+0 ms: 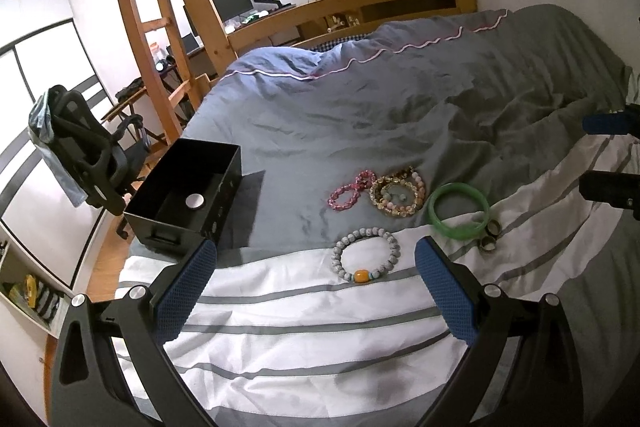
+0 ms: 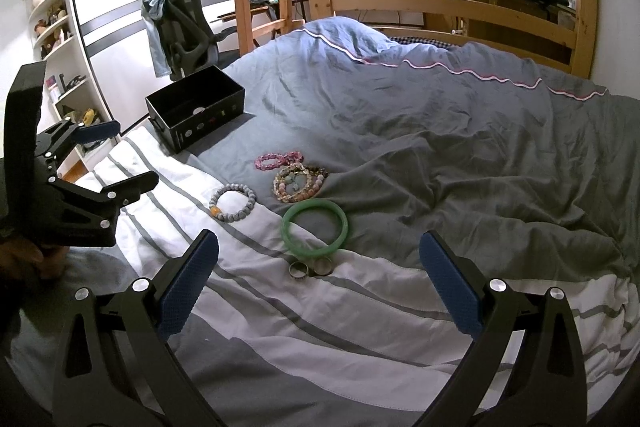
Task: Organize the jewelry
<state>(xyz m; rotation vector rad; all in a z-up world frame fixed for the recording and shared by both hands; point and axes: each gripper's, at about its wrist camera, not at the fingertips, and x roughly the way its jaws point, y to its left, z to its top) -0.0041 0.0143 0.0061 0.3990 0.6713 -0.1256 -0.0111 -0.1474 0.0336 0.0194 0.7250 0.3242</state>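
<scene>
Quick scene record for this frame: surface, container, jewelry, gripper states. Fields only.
surface: bed with grey duvet and striped white cover
container: black box, open top, at left, no jewelry seen inside
jewelry: grey bead bracelet; green bangle; pink bracelet; pile of beaded bracelets; two rings just in front of the bangle
left gripper: jaws open, empty
right gripper: jaws open, empty
</scene>
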